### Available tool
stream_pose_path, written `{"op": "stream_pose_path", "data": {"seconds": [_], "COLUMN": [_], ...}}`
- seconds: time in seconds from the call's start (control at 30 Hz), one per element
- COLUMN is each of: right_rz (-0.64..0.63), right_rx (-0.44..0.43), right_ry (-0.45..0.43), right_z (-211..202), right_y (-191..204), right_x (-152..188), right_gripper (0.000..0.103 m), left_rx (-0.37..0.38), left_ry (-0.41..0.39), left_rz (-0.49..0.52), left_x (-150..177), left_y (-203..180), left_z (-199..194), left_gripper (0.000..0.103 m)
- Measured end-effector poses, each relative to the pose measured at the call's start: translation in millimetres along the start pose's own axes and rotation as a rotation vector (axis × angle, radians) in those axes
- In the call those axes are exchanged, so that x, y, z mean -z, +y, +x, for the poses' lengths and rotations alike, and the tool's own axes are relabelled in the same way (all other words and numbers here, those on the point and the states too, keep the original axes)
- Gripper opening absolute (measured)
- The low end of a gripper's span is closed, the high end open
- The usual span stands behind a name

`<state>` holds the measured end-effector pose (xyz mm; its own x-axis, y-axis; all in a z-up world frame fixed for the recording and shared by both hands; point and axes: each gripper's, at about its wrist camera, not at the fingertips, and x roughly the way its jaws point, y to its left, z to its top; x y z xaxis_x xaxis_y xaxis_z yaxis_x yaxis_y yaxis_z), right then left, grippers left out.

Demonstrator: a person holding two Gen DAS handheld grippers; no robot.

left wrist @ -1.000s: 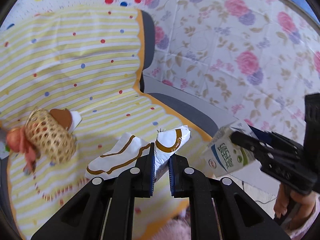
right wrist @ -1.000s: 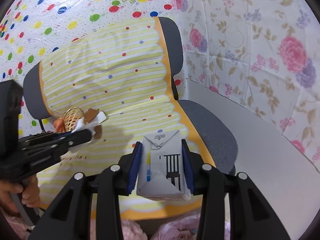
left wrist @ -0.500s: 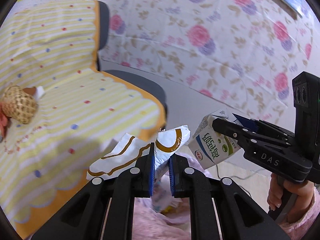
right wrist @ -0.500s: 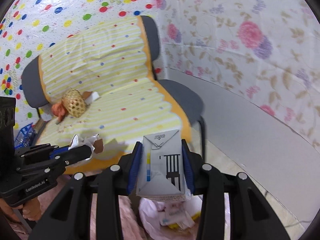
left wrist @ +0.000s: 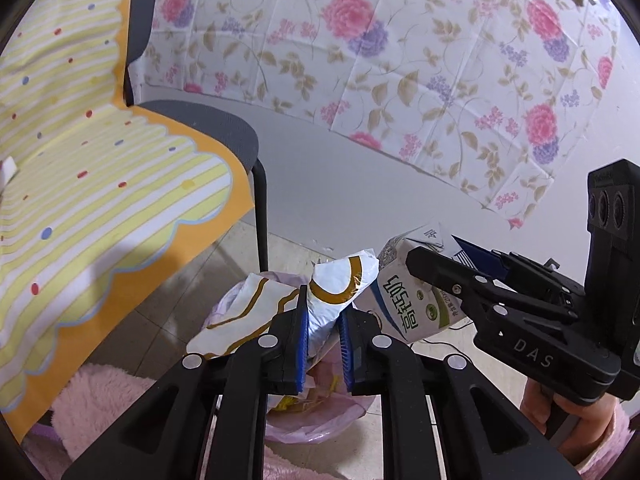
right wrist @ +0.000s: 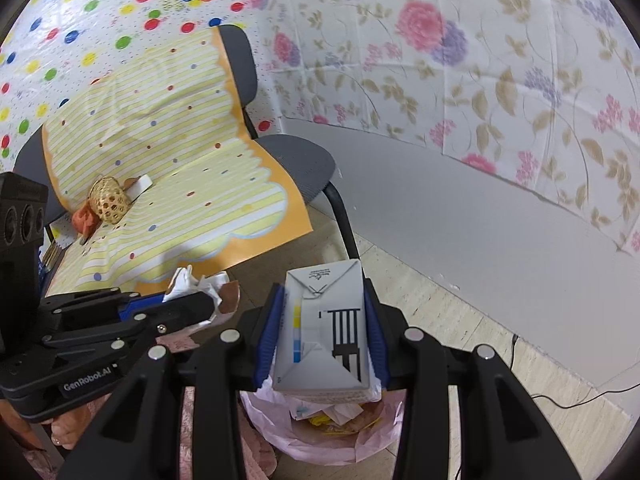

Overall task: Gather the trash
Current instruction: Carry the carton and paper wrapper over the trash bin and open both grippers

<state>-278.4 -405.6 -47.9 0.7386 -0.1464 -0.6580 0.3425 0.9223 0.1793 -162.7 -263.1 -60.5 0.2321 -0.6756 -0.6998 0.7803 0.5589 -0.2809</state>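
Note:
My left gripper (left wrist: 323, 316) is shut on a white wrapper with brown-gold lines (left wrist: 256, 312), held above a pink-lined trash bin (left wrist: 316, 420). My right gripper (right wrist: 324, 320) is shut on a white milk carton (right wrist: 320, 340), held over the same bin (right wrist: 324, 436), which holds paper scraps. In the left wrist view the carton (left wrist: 412, 304) sits just right of the wrapper, almost touching it. In the right wrist view the left gripper (right wrist: 188, 304) with the crumpled wrapper (right wrist: 196, 284) is at the left.
A grey chair (right wrist: 304, 160) covered with a yellow striped cloth (right wrist: 168, 152) stands at the left, with a woven ball (right wrist: 108, 200) and an orange scrap on it. A floral-papered wall (right wrist: 480, 60) is behind. Tiled floor and a black cable (right wrist: 560, 396) are at the right.
Both grippers moved right and down, away from the chair seat, carrying the wrapper and the carton to a spot above the trash bin. Both stay shut.

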Motion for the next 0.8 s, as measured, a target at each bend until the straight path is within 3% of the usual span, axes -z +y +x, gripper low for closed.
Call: {"op": "stream_pose_path", "data": {"seconds": [0.13, 0.2, 0.23, 0.3, 0.43, 0.5, 0.8], "right_rz": [0.013, 0.023, 0.029, 0.05, 0.052, 0.046, 0.0], "right_rx": [-0.011, -0.021, -0.024, -0.029, -0.019, -0.015, -0.023], "right_ry": [0.013, 0.023, 0.022, 0.014, 0.002, -0.005, -0.018], "right_z": [12.5, 18.2, 19.3, 20.1, 15.6, 11.2, -1.6], "right_y": [-5.2, -7.5, -9.8, -12.7, -13.9, -13.1, 4.4], "right_x": [-3.2, -4.7, -5.2, -7.2, -11.4, -13.1, -20.1], "right_gripper": [0.038, 0.039, 0.04, 0.052, 0.052, 0.052, 0.052], "left_rx": [0.005, 0.001, -0.002, 0.002, -0.006, -0.028, -0.167], "left_ry": [0.028, 0.033, 0.037, 0.042, 0.031, 0.009, -0.05], "left_rz": [-0.035, -0.047, -0.055, -0.066, -0.073, -0.069, -0.052], "left_x": [-3.7, -4.3, -4.5, -4.9, -4.6, -3.8, 8.8], "left_y": [8.8, 11.7, 13.8, 16.4, 20.5, 22.7, 40.0], "left_z": [11.1, 14.3, 15.5, 16.2, 8.8, 0.2, -39.5], "left_gripper": [0.023, 0.04, 0.042, 0.053, 0.057, 0.069, 0.07]}}
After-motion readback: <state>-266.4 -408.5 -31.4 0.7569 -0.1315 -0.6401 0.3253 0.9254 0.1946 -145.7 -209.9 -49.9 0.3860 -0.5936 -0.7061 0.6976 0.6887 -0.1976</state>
